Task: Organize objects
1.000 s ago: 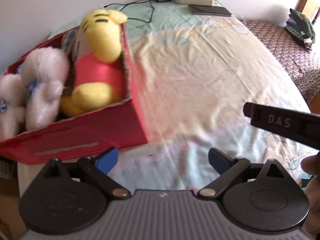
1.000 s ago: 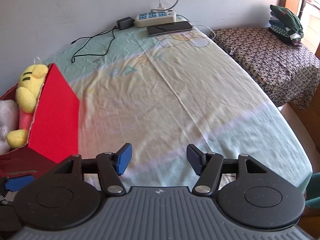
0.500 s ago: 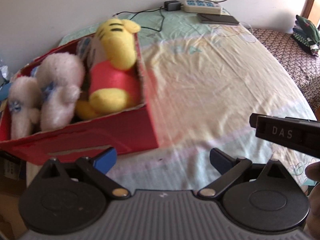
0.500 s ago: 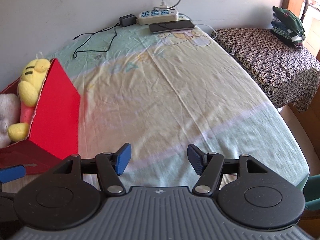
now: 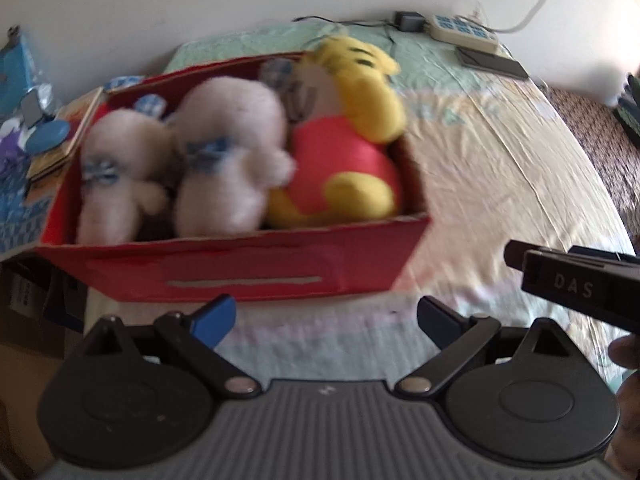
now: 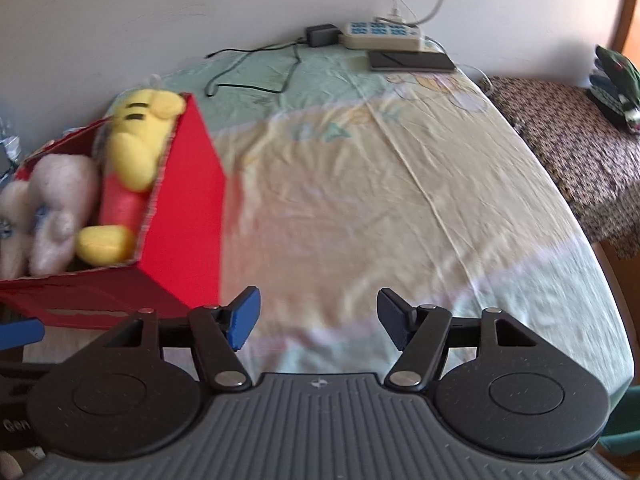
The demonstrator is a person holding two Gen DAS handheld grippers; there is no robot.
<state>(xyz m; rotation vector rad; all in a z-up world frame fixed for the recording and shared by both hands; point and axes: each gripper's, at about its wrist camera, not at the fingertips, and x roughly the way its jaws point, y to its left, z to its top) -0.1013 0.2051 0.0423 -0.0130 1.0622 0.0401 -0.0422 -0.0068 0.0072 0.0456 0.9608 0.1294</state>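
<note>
Both the left gripper (image 5: 325,318) and right gripper (image 6: 318,316) hang spread and empty, the red cardboard box (image 5: 248,270) of yellow and white plush toys (image 5: 240,152) just ahead on the pale bedsheet (image 6: 360,200).

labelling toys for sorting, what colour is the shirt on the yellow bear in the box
Red, on the yellow bear in the red box; the left wrist view shows it best.
</note>
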